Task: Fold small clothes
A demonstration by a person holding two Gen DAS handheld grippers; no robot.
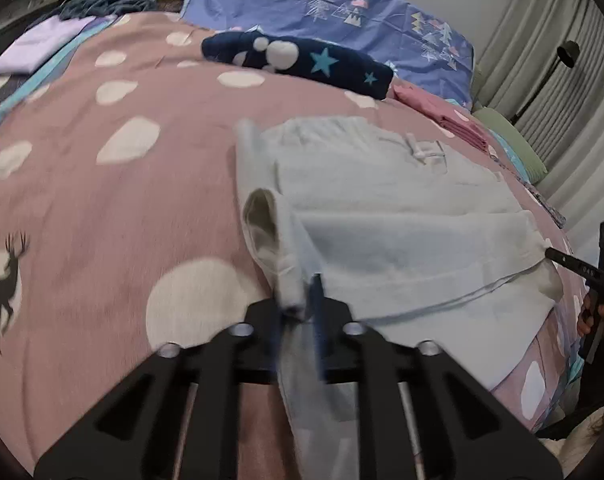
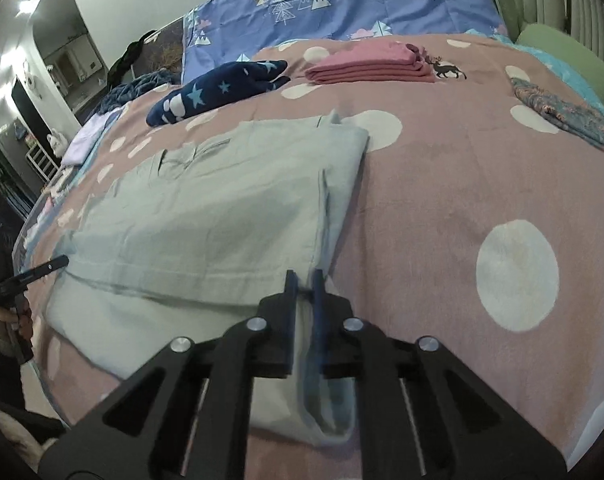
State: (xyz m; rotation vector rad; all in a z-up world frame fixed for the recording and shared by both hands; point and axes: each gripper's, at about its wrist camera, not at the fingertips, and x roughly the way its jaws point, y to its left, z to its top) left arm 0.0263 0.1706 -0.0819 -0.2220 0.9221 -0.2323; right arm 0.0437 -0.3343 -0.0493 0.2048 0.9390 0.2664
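Observation:
A pale blue-grey garment (image 1: 402,216) lies partly folded on the pink spotted bedspread (image 1: 102,208); it also shows in the right wrist view (image 2: 206,216). My left gripper (image 1: 300,300) is shut on the garment's near left corner, with cloth bunched and lifted between the fingers. My right gripper (image 2: 304,284) is shut on the garment's near right corner. The right gripper also shows at the far right of the left wrist view (image 1: 570,264). The left gripper shows at the left edge of the right wrist view (image 2: 42,270).
A folded navy star-print garment (image 1: 302,60) and a folded pink stack (image 2: 370,66) lie further back on the bed. A folded lilac piece (image 1: 38,46) sits at the far left. A blue patterned pillow (image 1: 342,4) and a green cushion (image 2: 562,56) lie at the head.

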